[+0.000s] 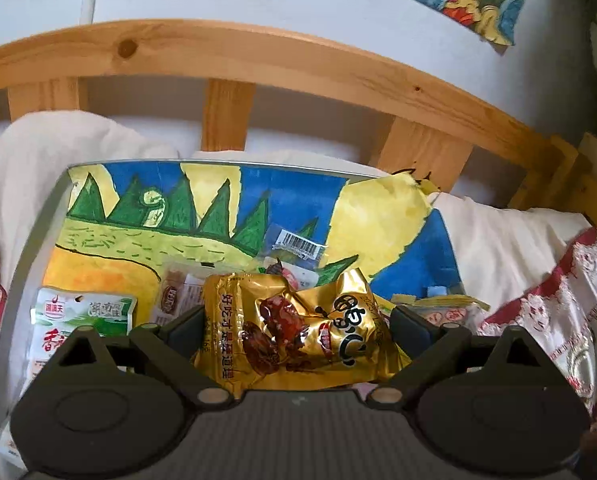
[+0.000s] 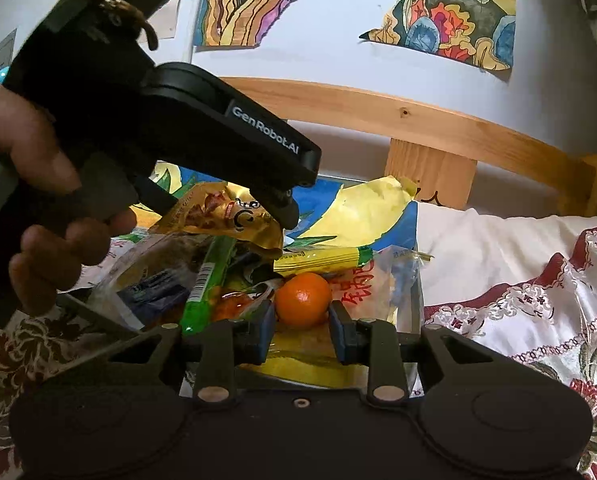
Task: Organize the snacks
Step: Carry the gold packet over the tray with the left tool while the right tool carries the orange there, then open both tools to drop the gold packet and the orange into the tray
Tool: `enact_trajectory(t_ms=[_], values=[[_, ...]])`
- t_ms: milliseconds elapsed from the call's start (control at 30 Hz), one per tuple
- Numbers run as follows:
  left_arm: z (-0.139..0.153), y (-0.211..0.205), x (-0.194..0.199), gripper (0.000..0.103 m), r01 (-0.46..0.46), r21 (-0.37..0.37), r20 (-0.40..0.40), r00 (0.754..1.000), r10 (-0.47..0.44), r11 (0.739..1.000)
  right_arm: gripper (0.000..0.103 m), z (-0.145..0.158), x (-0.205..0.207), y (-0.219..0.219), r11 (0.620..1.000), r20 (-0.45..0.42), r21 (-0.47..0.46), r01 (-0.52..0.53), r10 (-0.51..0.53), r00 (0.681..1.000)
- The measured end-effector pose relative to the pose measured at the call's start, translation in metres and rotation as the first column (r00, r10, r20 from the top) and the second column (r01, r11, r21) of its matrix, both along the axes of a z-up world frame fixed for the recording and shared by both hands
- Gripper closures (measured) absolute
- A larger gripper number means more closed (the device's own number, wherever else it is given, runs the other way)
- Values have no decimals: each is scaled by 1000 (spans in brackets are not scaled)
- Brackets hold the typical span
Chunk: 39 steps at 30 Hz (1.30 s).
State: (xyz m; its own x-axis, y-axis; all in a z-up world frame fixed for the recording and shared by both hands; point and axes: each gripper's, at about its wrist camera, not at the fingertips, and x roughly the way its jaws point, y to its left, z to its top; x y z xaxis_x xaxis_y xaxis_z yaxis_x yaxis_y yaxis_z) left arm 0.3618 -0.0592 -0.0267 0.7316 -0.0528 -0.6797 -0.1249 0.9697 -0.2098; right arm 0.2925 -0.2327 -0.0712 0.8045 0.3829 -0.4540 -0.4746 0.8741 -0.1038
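My left gripper is shut on a gold snack packet and holds it above the painted tray. The same packet shows in the right wrist view, pinched by the left gripper over the snack pile. My right gripper stands with its jaws on either side of a small orange at the pile's near edge; the pads sit at its sides but a firm grip is not clear. A green stick pack and a yellow stick pack lie in the pile.
A green-white packet and a small brown packet lie on the tray's left. A clear barcode wrapper lies mid-tray. The tray rests on a bed with white pillows, a red patterned cover and a wooden headboard.
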Motion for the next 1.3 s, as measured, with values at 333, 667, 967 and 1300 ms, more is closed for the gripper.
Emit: enact_trajectory(t_ms=[333, 667, 967, 1300], values=[[-10, 3, 0, 4, -19, 2, -3, 1000, 19, 1000, 68, -1, 1, 0, 1000, -1, -1, 4, -4, 1000], [-8, 4, -5, 2, -19, -27, 5, 1000, 19, 999, 57, -1, -4, 0, 1000, 3, -2, 11, -11, 1000], [-3, 7, -15, 1, -24, -42, 18, 1000, 24, 999, 49, 0, -9, -1, 1000, 8, -3, 16, -16, 1000], [15, 28, -45, 1, -67, -32, 64, 996, 69, 997, 23, 18, -25, -8, 999, 43, 42, 26, -28, 999]])
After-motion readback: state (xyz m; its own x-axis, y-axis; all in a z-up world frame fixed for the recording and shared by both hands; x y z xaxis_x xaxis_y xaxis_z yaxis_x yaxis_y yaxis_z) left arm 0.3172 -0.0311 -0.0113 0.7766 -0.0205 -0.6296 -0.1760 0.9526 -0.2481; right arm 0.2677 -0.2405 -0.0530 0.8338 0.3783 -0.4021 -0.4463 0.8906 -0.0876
